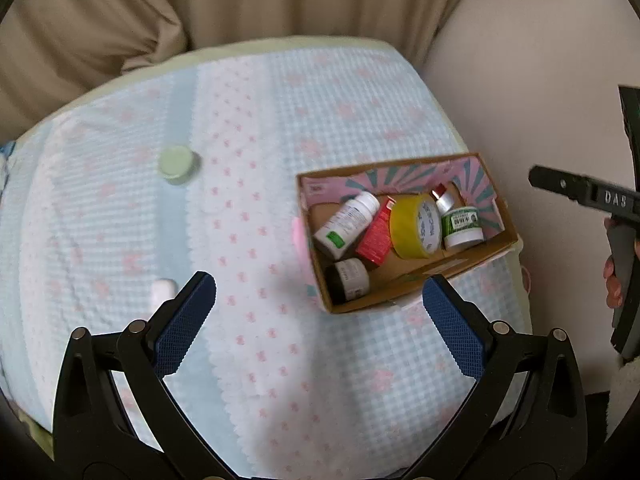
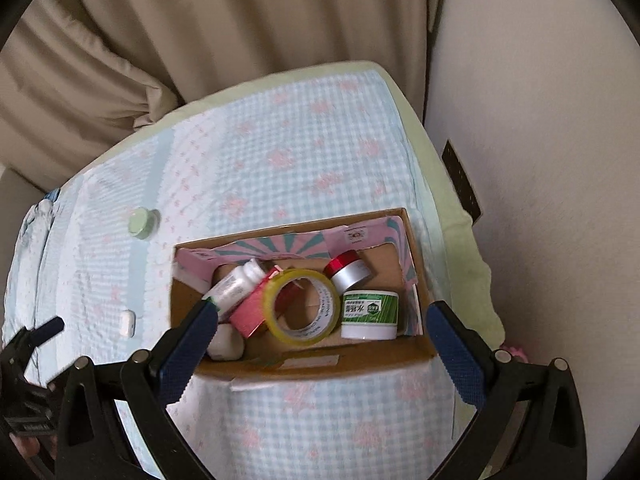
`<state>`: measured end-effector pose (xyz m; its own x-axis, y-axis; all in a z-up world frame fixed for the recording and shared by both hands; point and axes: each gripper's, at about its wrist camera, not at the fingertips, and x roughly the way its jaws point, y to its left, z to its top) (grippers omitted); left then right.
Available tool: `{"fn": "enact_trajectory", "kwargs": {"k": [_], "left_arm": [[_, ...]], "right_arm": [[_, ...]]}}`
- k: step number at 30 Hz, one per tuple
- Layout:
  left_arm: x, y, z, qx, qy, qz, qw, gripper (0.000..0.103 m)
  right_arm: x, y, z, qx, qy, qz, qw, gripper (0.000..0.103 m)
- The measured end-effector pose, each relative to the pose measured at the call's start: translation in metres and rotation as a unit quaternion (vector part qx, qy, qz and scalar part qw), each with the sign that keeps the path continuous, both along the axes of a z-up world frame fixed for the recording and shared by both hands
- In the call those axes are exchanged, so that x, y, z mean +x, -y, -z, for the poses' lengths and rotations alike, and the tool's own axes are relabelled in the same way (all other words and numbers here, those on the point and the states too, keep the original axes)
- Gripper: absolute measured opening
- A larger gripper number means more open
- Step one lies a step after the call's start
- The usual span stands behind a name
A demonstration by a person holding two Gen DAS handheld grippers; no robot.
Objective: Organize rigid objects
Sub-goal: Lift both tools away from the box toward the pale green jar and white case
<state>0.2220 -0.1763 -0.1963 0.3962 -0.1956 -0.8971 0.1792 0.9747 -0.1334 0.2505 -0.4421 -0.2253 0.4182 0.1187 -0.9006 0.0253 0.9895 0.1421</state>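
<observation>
Cardboard box (image 2: 304, 364) under wide-open right gripper (image 2: 320, 344) — left gripper (image 1: 320, 308), equally wide, beside it.

You can read "DAS" on the black gripper part (image 1: 600, 198) at the right edge. The labels on the tape roll (image 2: 301, 306) and green jar (image 2: 370, 314) are too small to make out.

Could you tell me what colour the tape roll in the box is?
Yellow; the tape roll shows best in the right wrist view.
</observation>
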Motion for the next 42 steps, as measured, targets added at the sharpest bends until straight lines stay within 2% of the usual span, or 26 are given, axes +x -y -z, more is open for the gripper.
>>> {"fn": "enact_trajectory", "kwargs": {"k": [9, 15, 20, 23, 28, 33, 37, 42], "left_arm": [[-0.034, -0.077, -0.058, -0.008, 0.057, -0.032, 0.9978, 0.103], [-0.046, -0.132, -0.078, 0.017, 0.092, -0.028, 0.9952, 0.103], [-0.049, -0.189, -0.092, 0.021, 0.104, -0.011, 0.9943, 0.103], [-0.047, -0.220, -0.096, 0.007, 0.102, -0.002, 0.9948, 0.103], [-0.037, -0.268, -0.093, 0.006, 0.103, 0.031, 0.9942, 0.103], [-0.014, -0.314, -0.080, 0.008, 0.098, 0.061, 0.9933, 0.103], [0.012, -0.334, -0.063, 0.004, 0.083, 0.085, 0.9930, 0.103], [0.051, -0.334, -0.027, 0.013, 0.056, 0.126, 0.9903, 0.103]], "right_arm": [[-0.049, -0.047, -0.051, -0.032, 0.031, -0.027, 0.999, 0.103], [-0.080, -0.102, -0.073, -0.074, 0.049, -0.046, 0.995, 0.103], [-0.101, -0.152, -0.078, -0.058, 0.049, -0.044, 0.996, 0.103], [-0.111, -0.182, -0.077, -0.055, 0.044, -0.025, 0.997, 0.103], [-0.123, -0.237, -0.074, -0.058, 0.042, 0.003, 0.997, 0.103], [-0.123, -0.290, -0.059, -0.051, 0.022, 0.026, 0.998, 0.103], [-0.117, -0.327, -0.043, -0.049, 0.007, 0.030, 0.998, 0.103], [-0.106, -0.367, -0.019, -0.040, -0.001, 0.026, 0.999, 0.103]]}}
